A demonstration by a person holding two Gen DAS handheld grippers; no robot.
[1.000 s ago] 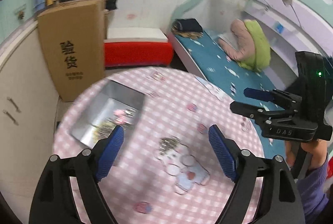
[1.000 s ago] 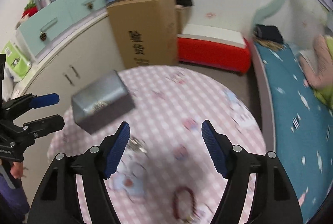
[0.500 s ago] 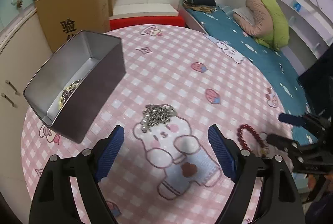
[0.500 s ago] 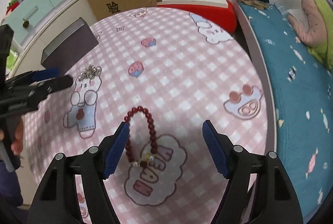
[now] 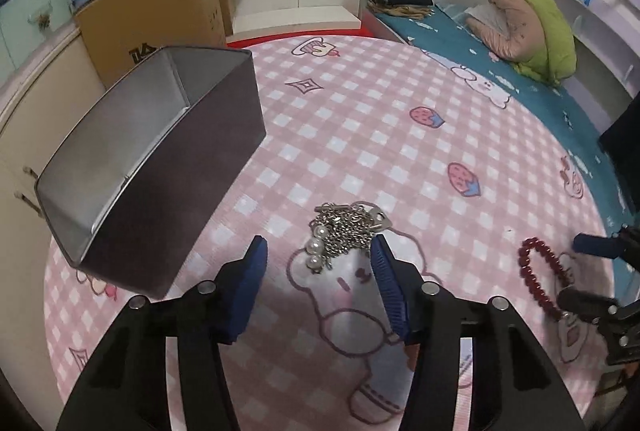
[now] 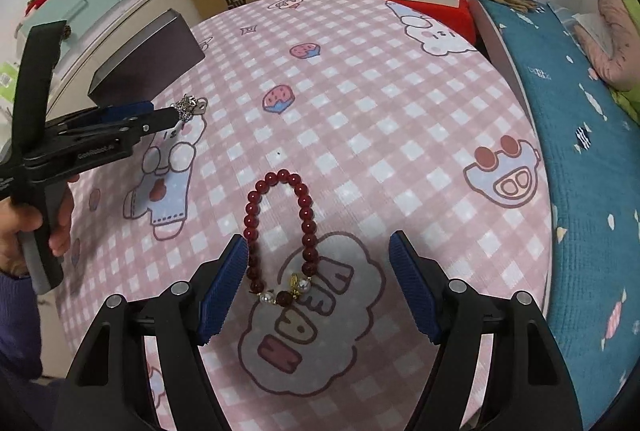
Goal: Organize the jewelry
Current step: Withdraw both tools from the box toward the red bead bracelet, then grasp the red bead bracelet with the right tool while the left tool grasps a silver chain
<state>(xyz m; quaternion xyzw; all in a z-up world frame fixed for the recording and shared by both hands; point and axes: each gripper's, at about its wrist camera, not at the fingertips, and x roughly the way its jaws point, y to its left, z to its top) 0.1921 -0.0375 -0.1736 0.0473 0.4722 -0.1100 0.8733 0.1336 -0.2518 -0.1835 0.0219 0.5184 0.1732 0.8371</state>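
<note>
A silver chain necklace with pearls (image 5: 344, 231) lies bunched on the pink checked tablecloth. My left gripper (image 5: 318, 263) is open, low over the table, with the necklace between its blue fingertips. A dark red bead bracelet (image 6: 280, 231) lies on the cloth; my right gripper (image 6: 318, 267) is open just above its near end. The bracelet also shows at the right of the left wrist view (image 5: 536, 275). A grey metal tin (image 5: 160, 159) stands open at the left; its floor is hidden.
The round table's edge (image 6: 548, 231) drops to a teal bed at the right. A cardboard box (image 5: 160, 19) and cupboards stand behind the tin. The left gripper (image 6: 176, 115) shows in the right wrist view, at the necklace (image 6: 190, 107).
Both grippers have come down and forward toward the table. The left one now straddles the necklace and has narrowed. The right one has closed in on the bracelet.
</note>
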